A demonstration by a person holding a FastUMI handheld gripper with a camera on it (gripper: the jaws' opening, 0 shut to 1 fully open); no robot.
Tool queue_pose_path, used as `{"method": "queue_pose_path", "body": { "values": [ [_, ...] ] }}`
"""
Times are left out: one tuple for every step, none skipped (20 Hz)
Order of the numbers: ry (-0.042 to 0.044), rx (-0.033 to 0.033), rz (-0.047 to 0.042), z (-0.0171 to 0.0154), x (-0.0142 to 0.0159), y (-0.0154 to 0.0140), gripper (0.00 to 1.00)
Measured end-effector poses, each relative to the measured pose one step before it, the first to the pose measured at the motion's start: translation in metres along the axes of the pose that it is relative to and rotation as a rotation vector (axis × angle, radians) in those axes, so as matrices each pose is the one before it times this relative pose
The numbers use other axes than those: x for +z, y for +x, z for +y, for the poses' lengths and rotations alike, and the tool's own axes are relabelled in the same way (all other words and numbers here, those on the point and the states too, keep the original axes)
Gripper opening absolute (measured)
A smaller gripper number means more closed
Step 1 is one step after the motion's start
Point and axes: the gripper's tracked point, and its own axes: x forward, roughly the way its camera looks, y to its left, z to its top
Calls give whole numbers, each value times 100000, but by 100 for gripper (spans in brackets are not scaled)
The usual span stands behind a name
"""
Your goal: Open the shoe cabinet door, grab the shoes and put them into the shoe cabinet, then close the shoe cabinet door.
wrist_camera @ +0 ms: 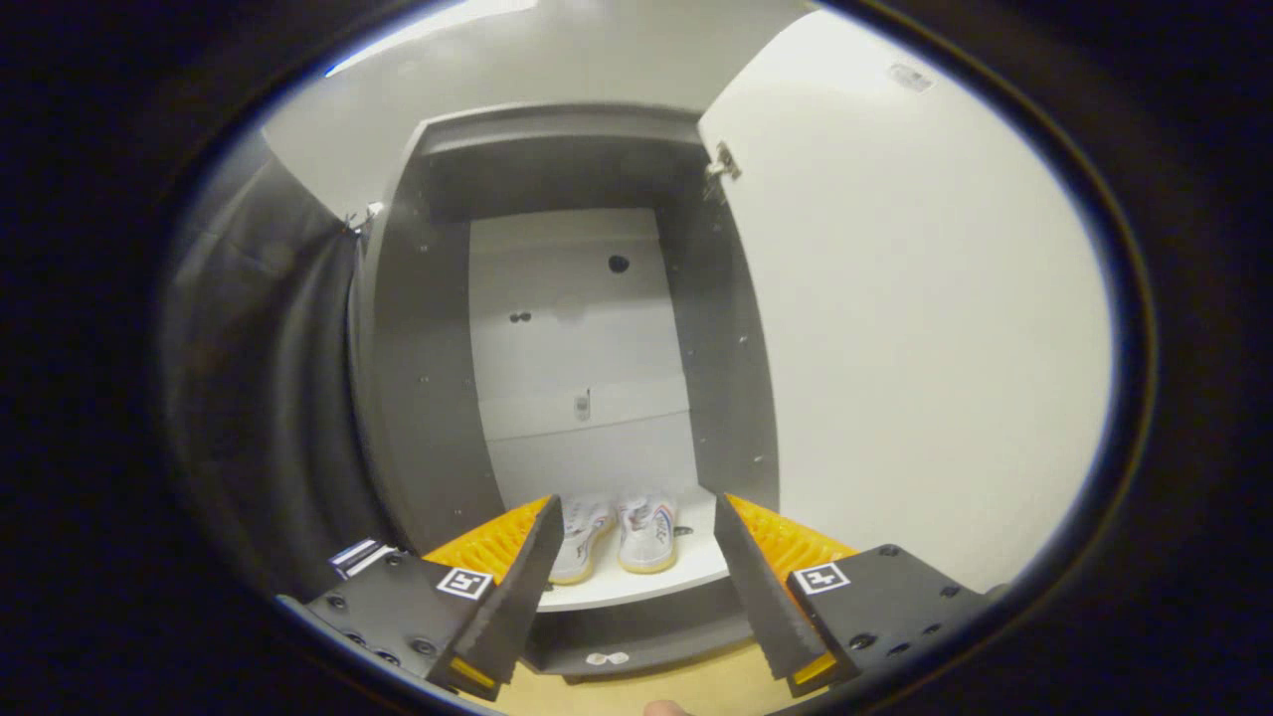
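The gripper (636,527) hangs wide apart and empty before the shoe cabinet (418,398), whose door (925,328) stands swung aside, the pair of shoes (622,537) on its bottom shelf (686,572) beyond the fingers, toes partly hidden.

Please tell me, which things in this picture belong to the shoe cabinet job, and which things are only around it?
Belong to the job:
- shoes, standing on the cabinet's bottom shelf
- shoe cabinet
- cabinet door, swung open
- gripper, fingers open, holding nothing, in front of the shoes

Only around:
- dark curtain beside the cabinet
- floor
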Motion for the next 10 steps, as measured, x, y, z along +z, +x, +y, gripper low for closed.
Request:
{"method": "queue_pose_path", "body": {
  "values": [
    [-837,-1422,-2157,-915,864,-957,94],
    [-817,-1703,-1969,-1051,666,-979,94],
    [-733,-1711,-2073,-1089,734,-1193,94],
    [-622,-1665,-1966,-1310,897,-1185,94],
    [-720,-1462,-1968,-1219,798,-1180,94],
    [-801,-1195,-1982,-1127,951,-1032,94],
    [-1106,-1418,-1886,-1394,855,-1146,94],
    [-1260,-1546,-1683,-1596,719,-1122,94],
    [-1350,-1624,-1173,-1537,569,-1084,94],
    [-1215,-1467,-521,-1706,438,-1077,94]
  ]
}}
